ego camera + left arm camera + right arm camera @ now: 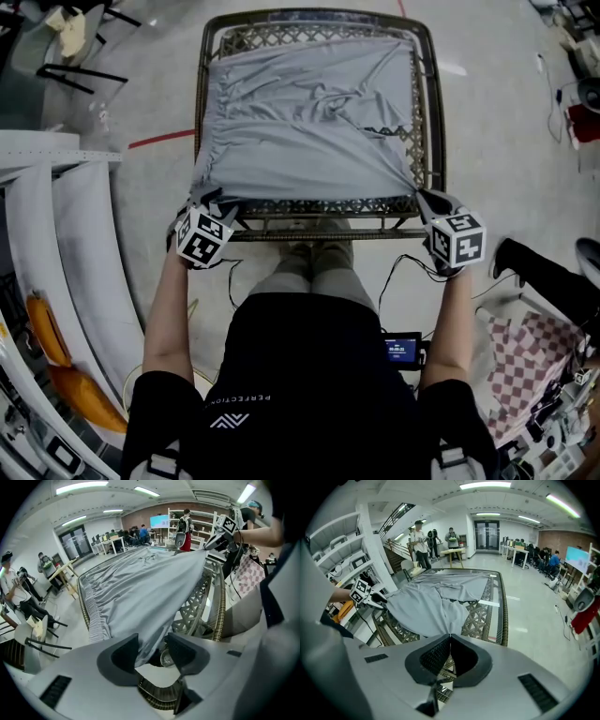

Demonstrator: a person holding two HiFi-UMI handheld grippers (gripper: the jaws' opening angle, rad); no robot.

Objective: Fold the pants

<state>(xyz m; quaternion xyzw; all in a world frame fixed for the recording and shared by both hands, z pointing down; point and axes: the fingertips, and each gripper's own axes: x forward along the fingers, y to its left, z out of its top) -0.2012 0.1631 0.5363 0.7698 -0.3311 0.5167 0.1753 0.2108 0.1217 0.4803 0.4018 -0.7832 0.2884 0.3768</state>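
Your left gripper [152,651]: jaws wide apart, near-left corner of pants [309,122] hanging between pads, not pinched. Your right gripper [450,637]: jaws closed tight on near-right corner. Pants spread flat on wicker table [319,21], waistband along left edge, long axis left-to-right. Both forearms reach straight ahead, grippers tilted steeply down at near rim.

Person: black T-shirt [309,375], white print [239,410]; grey trousers [314,272]. Grey left tongs [211,199] and right tongs [424,197]; behind each, black-and-white marker cubes [204,237], black cables [398,265].
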